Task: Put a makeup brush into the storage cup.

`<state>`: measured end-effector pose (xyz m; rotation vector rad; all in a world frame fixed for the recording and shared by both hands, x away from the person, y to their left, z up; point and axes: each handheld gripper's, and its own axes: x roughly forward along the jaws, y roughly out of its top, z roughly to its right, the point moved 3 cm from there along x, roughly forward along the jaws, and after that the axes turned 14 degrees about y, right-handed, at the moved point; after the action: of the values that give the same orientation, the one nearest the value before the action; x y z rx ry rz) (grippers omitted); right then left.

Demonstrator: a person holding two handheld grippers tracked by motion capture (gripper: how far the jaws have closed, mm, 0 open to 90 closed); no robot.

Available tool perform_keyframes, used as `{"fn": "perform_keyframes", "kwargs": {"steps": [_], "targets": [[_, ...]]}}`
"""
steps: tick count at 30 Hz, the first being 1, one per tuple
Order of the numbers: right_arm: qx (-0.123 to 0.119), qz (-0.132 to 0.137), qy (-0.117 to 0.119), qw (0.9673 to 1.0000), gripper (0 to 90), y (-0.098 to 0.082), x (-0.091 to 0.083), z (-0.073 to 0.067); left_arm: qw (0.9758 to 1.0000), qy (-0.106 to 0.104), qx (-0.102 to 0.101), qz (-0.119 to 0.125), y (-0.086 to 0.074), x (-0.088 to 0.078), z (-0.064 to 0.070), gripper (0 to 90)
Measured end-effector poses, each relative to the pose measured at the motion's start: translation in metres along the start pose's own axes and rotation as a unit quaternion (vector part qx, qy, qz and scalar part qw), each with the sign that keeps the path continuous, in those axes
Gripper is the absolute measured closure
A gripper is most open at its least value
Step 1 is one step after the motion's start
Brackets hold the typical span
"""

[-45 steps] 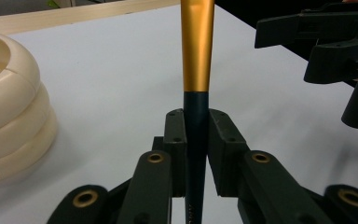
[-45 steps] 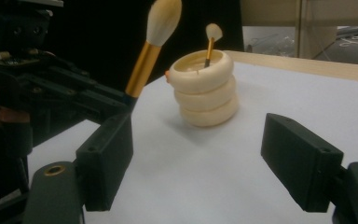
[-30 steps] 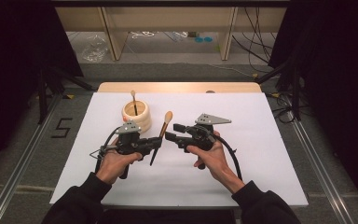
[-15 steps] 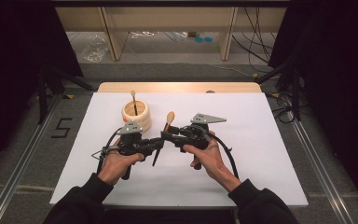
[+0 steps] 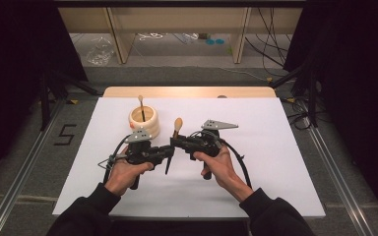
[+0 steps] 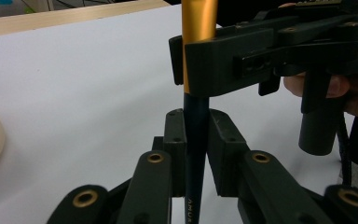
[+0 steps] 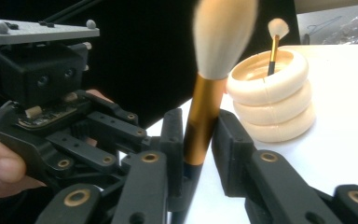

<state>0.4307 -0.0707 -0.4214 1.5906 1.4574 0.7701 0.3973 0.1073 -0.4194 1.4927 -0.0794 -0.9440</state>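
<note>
On the left of the white tabletop, a cream ribbed holder is seen, with a small brush standing upright in it. Just in front of the holder, the left claw is held level in the person's left hand and is closed on the dark lower handle of a makeup brush; in the left gripper view that handle is clamped between the two pads. The makeup brush is held off the tabletop, between the two claws, slightly tilted with its bristles uppermost, near the holder but apart from it. To the right, the right claw is held in the right hand and has just been closing; in the right gripper view its pads are seen against the gold ferrule, directly above the left claw's grip.
</note>
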Motion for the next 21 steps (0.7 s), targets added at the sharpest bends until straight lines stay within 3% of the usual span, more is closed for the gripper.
{"fn": "perform_keyframes", "kwargs": {"steps": [6, 7, 9, 11, 12, 18, 21], "targets": [[0.005, 0.008, 0.011, 0.9999, 77.9, 0.0014, -0.0006, -0.0016, 0.9999, -0.009, -0.001, 0.006, 0.0013, -0.0005, 0.0005, 77.2], [-0.002, 0.014, 0.012, 0.9998, 77.9, 0.0031, -0.0014, -0.0018, 1.0000, -0.005, 0.003, 0.006, 0.0014, -0.0006, 0.0005, 67.4], [0.006, 0.012, 0.012, 0.9998, 77.9, 0.0036, -0.0020, -0.0038, 0.9998, 0.000, 0.013, 0.014, 0.0010, 0.0000, 0.0000, 64.0], [-0.020, 0.014, 0.010, 0.9996, 77.9, 0.0051, -0.0019, -0.0029, 0.9996, 0.003, 0.020, 0.018, 0.0010, -0.0002, 0.0011, 58.6], [-0.022, 0.013, 0.010, 0.9996, 77.9, 0.0055, -0.0017, -0.0036, 0.9996, 0.000, 0.024, 0.019, 0.0008, -0.0001, 0.0021, 57.7], [-0.017, 0.007, 0.013, 0.9997, 77.9, 0.0051, -0.0008, -0.0071, 0.9994, -0.001, 0.029, 0.019, 0.0002, 0.0008, 0.0044, 58.6], [-0.029, 0.008, 0.016, 0.9994, 77.9, 0.0055, -0.0003, -0.0074, 0.9993, -0.001, 0.030, 0.022, 0.0005, 0.0009, 0.0038, 60.1]]}}
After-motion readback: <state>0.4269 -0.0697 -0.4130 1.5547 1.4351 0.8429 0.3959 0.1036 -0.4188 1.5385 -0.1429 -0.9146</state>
